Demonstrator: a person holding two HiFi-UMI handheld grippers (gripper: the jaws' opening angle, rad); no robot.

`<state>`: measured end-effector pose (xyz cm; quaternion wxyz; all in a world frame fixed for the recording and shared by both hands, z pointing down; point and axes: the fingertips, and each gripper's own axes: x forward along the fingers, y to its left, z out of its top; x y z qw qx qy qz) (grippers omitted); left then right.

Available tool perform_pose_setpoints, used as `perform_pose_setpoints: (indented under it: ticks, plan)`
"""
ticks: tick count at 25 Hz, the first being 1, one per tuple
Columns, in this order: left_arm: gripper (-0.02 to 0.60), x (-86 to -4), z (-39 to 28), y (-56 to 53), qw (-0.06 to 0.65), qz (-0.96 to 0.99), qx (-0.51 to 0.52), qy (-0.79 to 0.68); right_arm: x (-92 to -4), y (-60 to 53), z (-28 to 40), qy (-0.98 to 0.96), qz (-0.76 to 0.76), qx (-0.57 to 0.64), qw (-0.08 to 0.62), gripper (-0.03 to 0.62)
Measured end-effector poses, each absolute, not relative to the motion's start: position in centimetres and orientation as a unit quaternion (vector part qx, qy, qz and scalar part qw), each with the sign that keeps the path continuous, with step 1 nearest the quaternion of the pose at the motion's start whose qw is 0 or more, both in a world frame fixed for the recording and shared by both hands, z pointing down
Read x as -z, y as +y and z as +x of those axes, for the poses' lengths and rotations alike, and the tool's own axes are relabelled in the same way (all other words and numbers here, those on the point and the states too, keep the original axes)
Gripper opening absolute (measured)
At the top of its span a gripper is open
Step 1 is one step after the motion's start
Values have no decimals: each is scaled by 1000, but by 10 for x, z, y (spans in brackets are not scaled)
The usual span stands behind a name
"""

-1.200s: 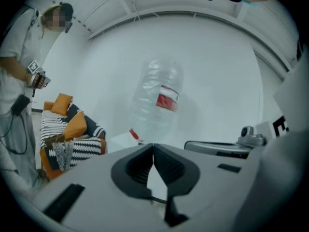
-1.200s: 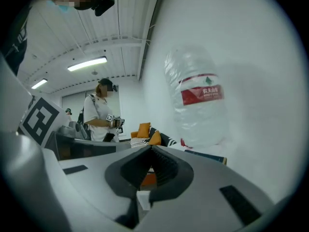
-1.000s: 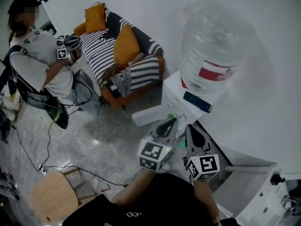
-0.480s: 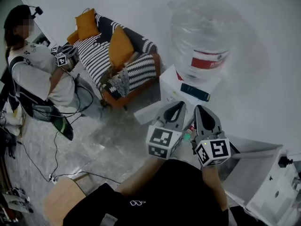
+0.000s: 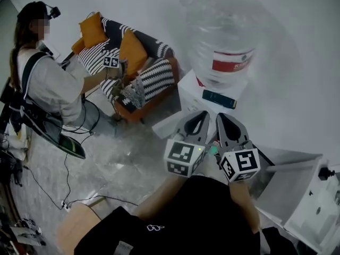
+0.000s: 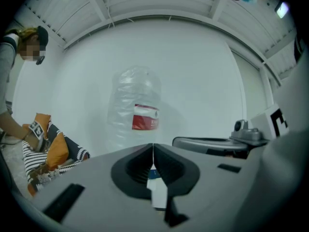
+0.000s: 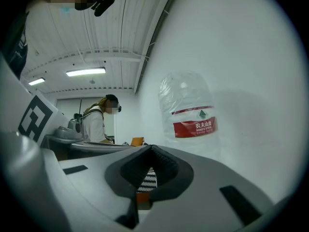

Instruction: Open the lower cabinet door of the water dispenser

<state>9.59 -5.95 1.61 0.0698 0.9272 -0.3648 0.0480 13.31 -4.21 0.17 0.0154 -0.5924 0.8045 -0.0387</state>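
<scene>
The dispenser [image 5: 197, 92] stands against the white wall, right of middle in my head view, white-bodied, with a dark blue tag [image 5: 219, 99] on its top. I cannot make out its door: both tongs sit in front of the lower part. A big clear bottle [image 5: 226, 33] with a red label sits upside down on the dispenser.

My left tongs [image 5: 201, 114] are raised in front of the dispenser, tips pressed together with nothing between them. The left gripper view shows the tips meeting, with the bottle straight ahead above them. My right tongs [image 5: 223, 116] hang just beside the left, also pressed together and empty. Through the gap behind their tips I see a striped cushion [image 7: 149, 179].

Left of the dispenser is a sofa [image 5: 154, 97] with striped and orange cushions. A person [image 5: 48, 84] sits beyond it, reaching toward it with another marker-cube gripper [image 5: 111, 61].
</scene>
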Motion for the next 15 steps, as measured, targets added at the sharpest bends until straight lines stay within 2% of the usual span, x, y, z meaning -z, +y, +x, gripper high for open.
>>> perform_pose_setpoints:
  ticks: [15]
  plan:
    - [11,-14,90,-58,63,923,-45,-376,1,-43,127,816,-577,31,9,11]
